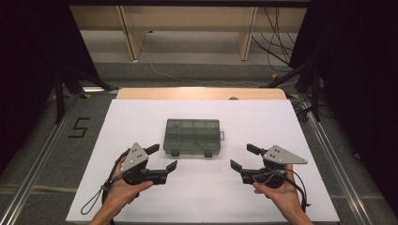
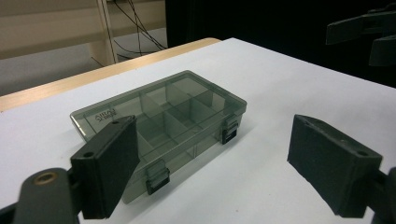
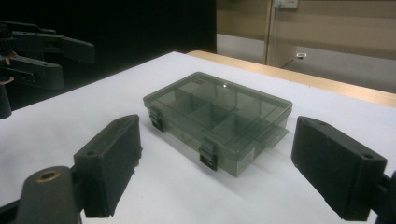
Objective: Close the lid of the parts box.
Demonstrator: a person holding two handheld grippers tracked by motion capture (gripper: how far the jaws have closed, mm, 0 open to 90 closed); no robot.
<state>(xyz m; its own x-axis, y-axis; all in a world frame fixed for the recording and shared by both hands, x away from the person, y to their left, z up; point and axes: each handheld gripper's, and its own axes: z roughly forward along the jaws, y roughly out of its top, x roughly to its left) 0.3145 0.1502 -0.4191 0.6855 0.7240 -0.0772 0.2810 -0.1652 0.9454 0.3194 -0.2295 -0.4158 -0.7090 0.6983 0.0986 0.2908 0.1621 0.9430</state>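
Note:
A smoky translucent compartment box lies shut on the white table top, with two dark latches on its near side. Dividers show through its lid; the compartments look empty. My left gripper hovers open near the box's front left corner, and the same box sits just beyond its jaws. At the front right my right gripper is open too, aimed at the box from a short way off. Neither gripper touches anything.
The white table top ends in a wooden strip at the far edge. Black tripod legs stand at both far corners. Cables trail on the floor behind, by a wooden shelf frame.

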